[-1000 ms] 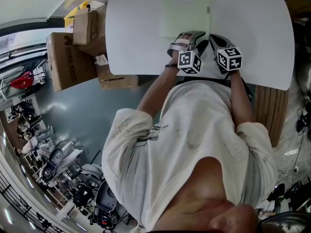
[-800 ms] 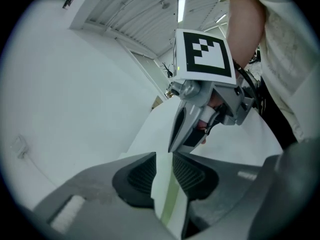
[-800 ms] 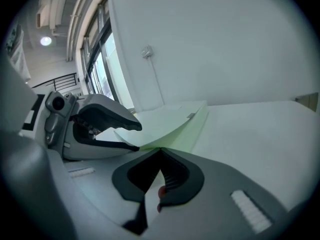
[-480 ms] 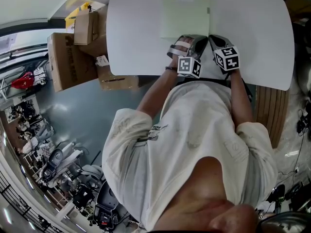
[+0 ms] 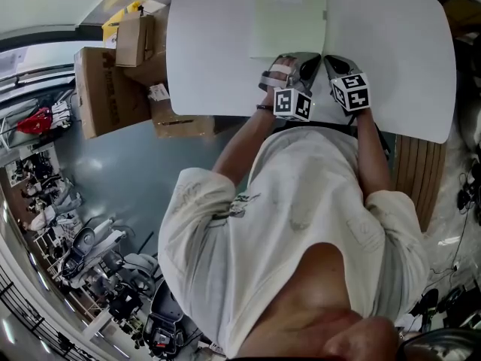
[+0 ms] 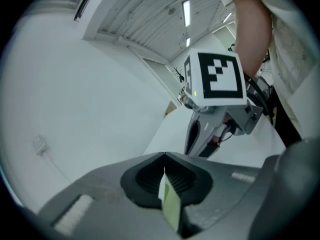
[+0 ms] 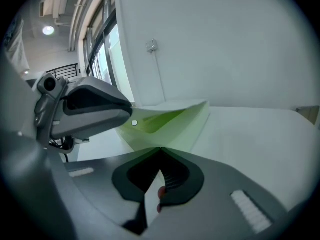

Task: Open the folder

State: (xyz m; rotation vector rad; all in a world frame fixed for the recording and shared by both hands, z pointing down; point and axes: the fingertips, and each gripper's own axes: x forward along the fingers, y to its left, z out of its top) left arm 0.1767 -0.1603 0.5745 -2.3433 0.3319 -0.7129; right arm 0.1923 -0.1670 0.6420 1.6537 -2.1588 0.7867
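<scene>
A pale green folder [image 5: 289, 17] lies on the white table [image 5: 210, 51], its near edge towards me. My left gripper [image 5: 304, 57] is at that near edge. Its jaws [image 6: 164, 156] have just been closing and now pinch a thin green sheet [image 6: 170, 204], the folder's cover. My right gripper [image 5: 331, 59] sits just to its right, also shut [image 7: 160, 149], with a white sheet edge [image 7: 150, 199] between its pads. In the right gripper view the folder [image 7: 170, 121] gapes slightly, with the cover lifted beside the left gripper [image 7: 95, 109].
Cardboard boxes [image 5: 113, 81] stand on the floor left of the table. A wooden slatted piece [image 5: 417, 171] sits by the table's right front corner. The person's torso fills the middle of the head view.
The left gripper's jaws have come together on the folder's near edge and it has risen a little. The right gripper has stayed where it was.
</scene>
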